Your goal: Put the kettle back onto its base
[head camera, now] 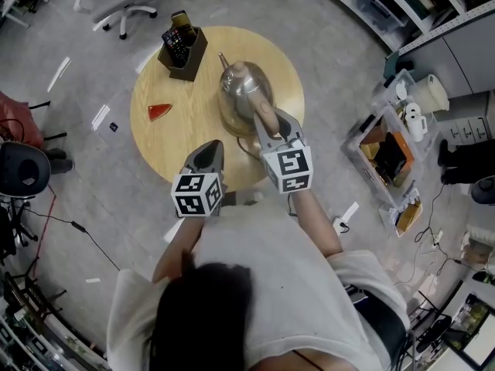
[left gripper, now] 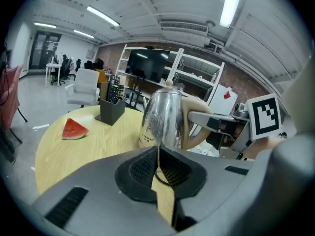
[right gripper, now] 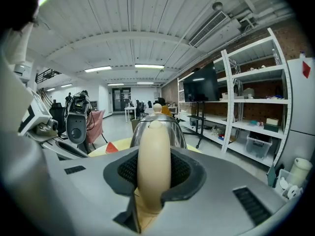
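Round wooden worktop [head camera: 166, 141] in an open lab, shelving [right gripper: 246, 112] behind.

Your right claw [head camera: 274, 130] is clamped on the kettle's beige handle [right gripper: 153, 146]. The handle fills the gap, with the pads pressed on both sides of it. The grip sits around the middle of the handle and looks square, not skewed.

Your left claw [head camera: 207, 154] has its jaws together with nothing held. It hangs over the near edge of the worktop, just beside the right one and short of the kettle. A dark cord [left gripper: 158, 177] shows on the wood through the slit between its pads.

The steel kettle [head camera: 241, 90] stands upright near the right side of the worktop, spout pointing away from you and lid on. No view separates the base from the kettle's body. I can't tell whether the kettle is fully seated or a touch above it.

Further out and well clear of the kettle are a watermelon slice [head camera: 159, 112] on the left and a box of remotes [head camera: 183, 49] at the far edge.

Progress, my read: the kettle is grasped and at or over its spot, so most of the job looks done. What's left is to confirm it sits flat, let go of the handle, and back the right claw off without dragging the kettle.
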